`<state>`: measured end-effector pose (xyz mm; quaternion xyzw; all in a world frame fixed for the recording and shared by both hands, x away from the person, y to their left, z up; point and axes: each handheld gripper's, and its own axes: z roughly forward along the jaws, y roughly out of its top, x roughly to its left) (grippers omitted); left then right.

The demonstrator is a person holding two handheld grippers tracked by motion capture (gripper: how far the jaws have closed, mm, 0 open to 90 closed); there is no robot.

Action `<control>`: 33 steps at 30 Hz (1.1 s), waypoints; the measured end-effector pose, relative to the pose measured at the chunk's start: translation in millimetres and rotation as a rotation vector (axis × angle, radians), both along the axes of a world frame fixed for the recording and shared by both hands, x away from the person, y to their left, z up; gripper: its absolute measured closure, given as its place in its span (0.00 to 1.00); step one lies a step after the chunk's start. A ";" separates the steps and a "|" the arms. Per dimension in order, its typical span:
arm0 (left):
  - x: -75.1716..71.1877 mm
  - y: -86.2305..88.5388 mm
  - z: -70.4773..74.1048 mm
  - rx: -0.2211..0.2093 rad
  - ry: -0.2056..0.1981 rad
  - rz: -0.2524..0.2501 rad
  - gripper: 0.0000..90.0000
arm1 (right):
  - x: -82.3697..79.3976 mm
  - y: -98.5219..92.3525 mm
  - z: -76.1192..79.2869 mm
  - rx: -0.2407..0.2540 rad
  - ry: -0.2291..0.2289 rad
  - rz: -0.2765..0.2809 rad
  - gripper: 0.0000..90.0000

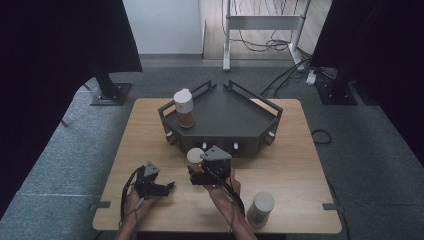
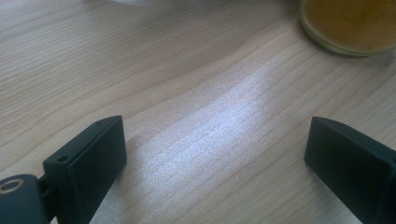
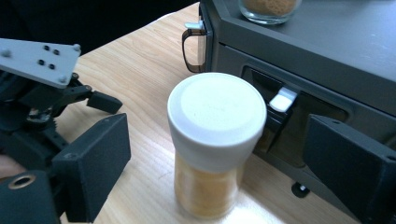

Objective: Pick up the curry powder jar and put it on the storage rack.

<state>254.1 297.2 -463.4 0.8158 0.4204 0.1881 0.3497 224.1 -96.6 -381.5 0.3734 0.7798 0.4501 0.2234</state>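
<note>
Fingers of the right gripper stand spread either side of a white-capped glass jar of tan powder, not touching it.

High view: jar upright on the pale wooden desk, just before the dark metal tray rack. Left gripper view: left gripper fingers wide apart over bare desk.

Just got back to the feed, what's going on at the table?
A person works with a hand-held gripper in each hand. The right hand-held gripper has its jaws around a white-capped jar in front of the dark rack, not yet pressing it. The left hand-held gripper sits open over bare table. One jar stands on the rack, another near the table's edge.
</note>
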 end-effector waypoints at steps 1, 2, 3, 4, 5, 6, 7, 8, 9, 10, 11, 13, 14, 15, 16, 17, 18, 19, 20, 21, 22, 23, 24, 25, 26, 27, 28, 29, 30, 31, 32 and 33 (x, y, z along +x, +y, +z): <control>0.0 0.0 0.0 0.000 0.000 0.000 0.06 | 1.5 2.8 -1.2 -0.004 0.001 -0.001 0.09; 0.1 0.0 0.0 0.000 0.000 -0.001 0.06 | 2.5 5.5 -3.0 -0.008 -0.003 -0.002 0.09; 0.1 0.0 0.0 0.000 0.000 -0.002 0.06 | 2.8 8.3 -5.0 -0.010 -0.009 -0.006 0.09; 0.1 0.0 0.0 0.000 0.000 -0.002 0.06 | 3.4 10.7 -6.6 -0.010 -0.010 -0.009 0.10; 0.1 0.0 0.0 0.000 0.000 -0.003 0.06 | 4.3 12.5 -8.1 -0.008 -0.011 -0.010 0.10; 0.1 0.0 0.0 0.000 0.001 -0.003 0.06 | 4.9 14.5 -9.4 -0.009 -0.012 -0.013 0.10; 0.1 0.0 0.0 0.000 0.001 -0.003 0.06 | 5.1 17.4 -10.5 -0.014 -0.015 -0.019 0.10; 0.1 0.0 0.0 0.000 0.000 -0.003 0.06 | 5.7 20.0 -11.2 -0.022 -0.018 -0.022 0.10; 0.1 0.0 0.0 0.000 0.001 -0.003 0.06 | 6.4 22.4 -12.0 -0.029 -0.021 -0.026 0.10; 0.1 0.0 0.0 0.000 0.000 -0.003 0.06 | 7.1 24.5 -12.6 -0.033 -0.020 -0.031 0.10; 0.1 0.0 0.0 0.000 0.001 -0.004 0.06 | 7.7 25.9 -13.5 -0.032 -0.020 -0.036 0.11; 0.1 0.0 0.0 0.000 0.000 -0.004 0.06 | 9.3 28.3 -15.0 -0.030 -0.020 -0.042 0.11; 0.1 0.0 0.0 0.000 0.000 -0.004 0.06 | 10.1 29.8 -15.7 -0.033 -0.021 -0.045 0.12; 0.1 0.0 0.0 0.000 0.000 -0.004 0.06 | 10.8 31.1 -16.6 -0.035 -0.022 -0.049 0.12; 0.1 0.0 -0.1 0.000 0.000 -0.004 0.06 | 11.6 32.0 -17.7 -0.032 -0.022 -0.053 0.12; 0.1 0.0 0.0 0.000 0.001 -0.004 0.06 | 12.5 32.7 -18.5 -0.030 -0.019 -0.056 0.13; 0.1 0.0 0.0 0.000 0.001 -0.004 0.06 | 13.2 33.3 -19.6 -0.027 -0.019 -0.058 0.13; 0.2 0.1 0.1 0.000 0.001 -0.005 0.06 | 13.8 33.9 -20.7 -0.026 -0.020 -0.059 0.14; 0.2 0.1 0.1 0.000 0.001 -0.005 0.05 | 14.0 34.7 -21.8 -0.027 -0.022 -0.060 0.16; 0.2 0.0 0.0 0.000 0.001 -0.005 0.05 | 14.1 35.5 -23.0 -0.028 -0.025 -0.063 0.17; 0.2 0.0 0.0 0.000 0.001 -0.006 0.05 | 14.0 36.3 -24.3 -0.027 -0.029 -0.068 0.18; 0.2 0.0 0.0 0.001 0.001 -0.006 0.05 | 14.1 36.9 -25.5 -0.026 -0.032 -0.071 0.19; 0.2 0.0 0.0 0.001 0.001 -0.006 0.05 | 14.1 37.2 -26.7 -0.025 -0.036 -0.074 0.20; 0.2 0.2 0.0 0.000 0.001 -0.006 0.05 | 13.6 37.5 -28.0 -0.021 -0.042 -0.078 0.22; 0.2 0.1 0.0 0.000 0.001 -0.006 0.05 | 12.9 37.4 -29.7 -0.014 -0.050 -0.082 0.24; 0.2 0.0 0.0 0.000 0.001 -0.006 0.05 | 12.7 36.8 -30.8 -0.007 -0.054 -0.083 0.25; 0.2 0.2 0.0 0.000 0.001 -0.007 0.05 | 12.4 36.4 -31.7 0.000 -0.058 -0.085 0.28; 0.2 0.1 0.0 0.000 0.001 -0.006 0.05 | 12.5 36.0 -32.3 0.003 -0.060 -0.086 0.30; 0.2 0.1 0.0 0.000 0.001 -0.006 0.05 | 12.8 35.6 -32.8 0.006 -0.060 -0.085 0.32; 0.2 0.1 0.1 0.001 0.001 -0.007 0.05 | 13.7 34.9 -33.2 0.012 -0.057 -0.083 0.35; 0.2 0.1 0.0 0.000 0.001 -0.007 0.05 | 14.9 33.6 -33.5 0.022 -0.050 -0.078 0.36; 0.2 0.1 0.0 0.000 0.001 -0.007 0.05 | 14.7 33.8 -34.0 0.025 -0.050 -0.080 0.36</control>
